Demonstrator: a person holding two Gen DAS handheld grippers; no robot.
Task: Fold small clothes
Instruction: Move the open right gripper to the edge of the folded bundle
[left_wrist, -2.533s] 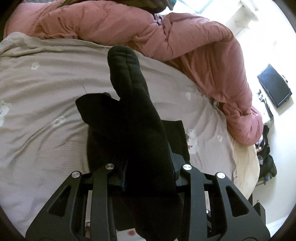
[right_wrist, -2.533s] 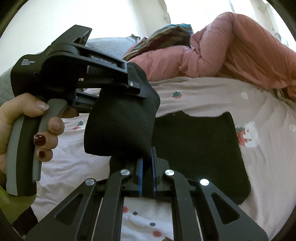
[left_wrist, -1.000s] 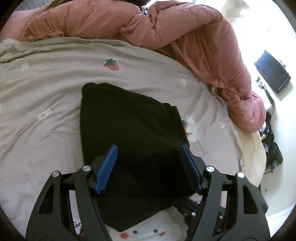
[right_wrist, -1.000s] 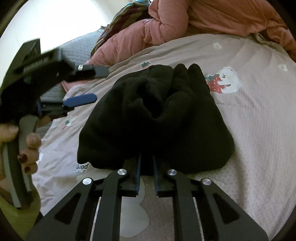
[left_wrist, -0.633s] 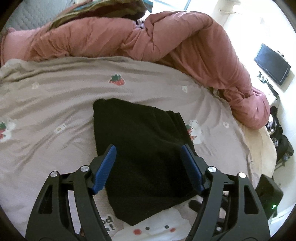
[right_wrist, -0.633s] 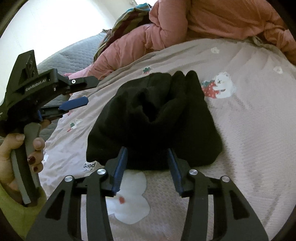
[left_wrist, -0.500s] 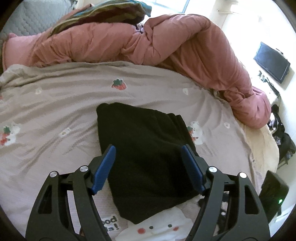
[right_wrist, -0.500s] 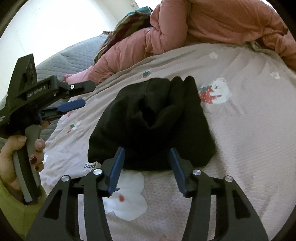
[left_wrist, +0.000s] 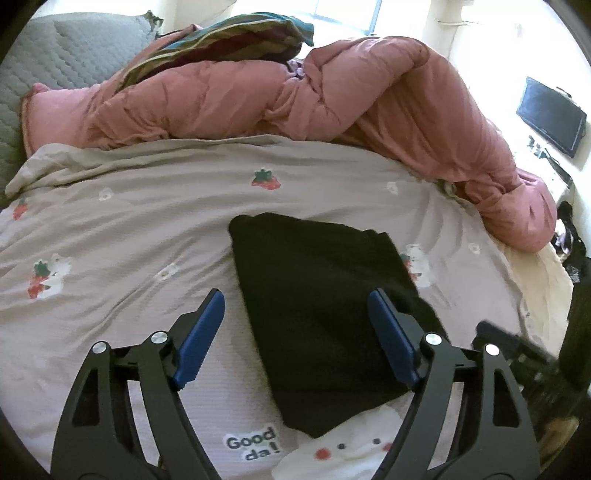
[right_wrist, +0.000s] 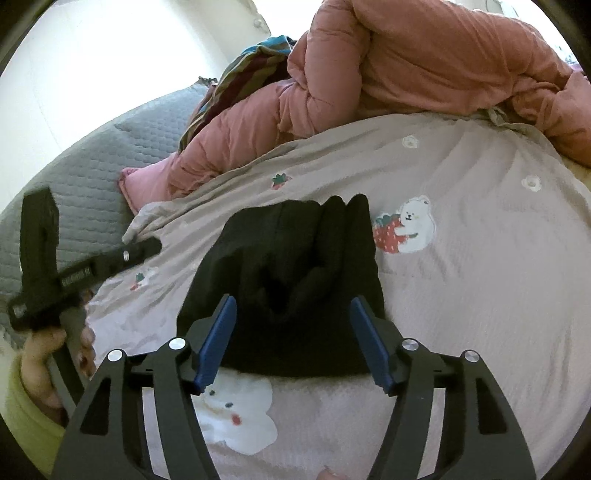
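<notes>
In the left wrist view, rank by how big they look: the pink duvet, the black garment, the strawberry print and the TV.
1. pink duvet
2. black garment
3. TV
4. strawberry print

The TV sits far off, so its true size is unsure.

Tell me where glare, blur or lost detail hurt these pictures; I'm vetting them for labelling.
Left wrist view: window and wall at top right blown out; black garment nearly textureless; the right gripper smeared at the right edge. Right wrist view: wall at top left washed out; left gripper and hand blurred; both fisheye-bent.
</notes>
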